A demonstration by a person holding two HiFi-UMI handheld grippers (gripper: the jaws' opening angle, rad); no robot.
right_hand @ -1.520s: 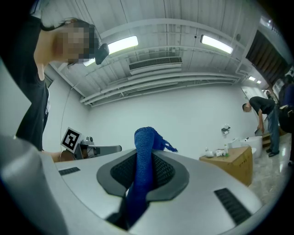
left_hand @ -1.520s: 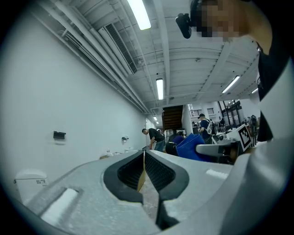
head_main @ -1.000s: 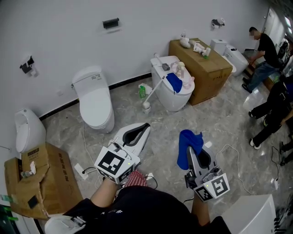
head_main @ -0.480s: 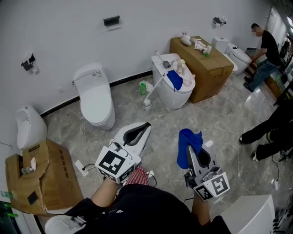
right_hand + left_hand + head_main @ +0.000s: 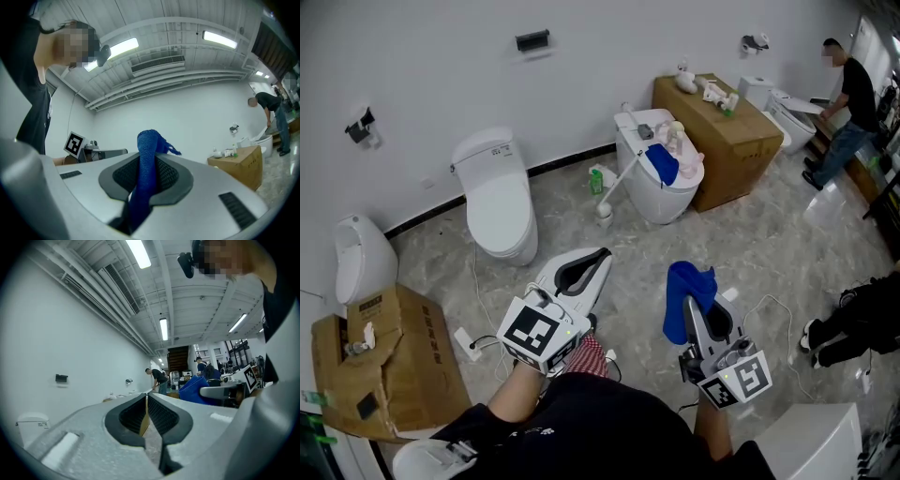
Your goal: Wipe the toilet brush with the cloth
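Only the head view shows the toilet brush (image 5: 617, 186): it leans against the toilet (image 5: 652, 202) beside the cardboard box (image 5: 731, 141), on the side away from the box, well apart from both grippers. The left gripper (image 5: 146, 398) view shows its jaws pressed together with nothing between them. The right gripper (image 5: 148, 164) view shows its jaws pinching the blue cloth (image 5: 149, 140), which stands up past the tips

I count three toilets (image 5: 497, 202) along the wall, two cardboard boxes (image 5: 727, 131), two blue cloths (image 5: 687, 298), two grippers (image 5: 600, 255), one toilet brush (image 5: 617, 183), two bystanders (image 5: 855, 94).
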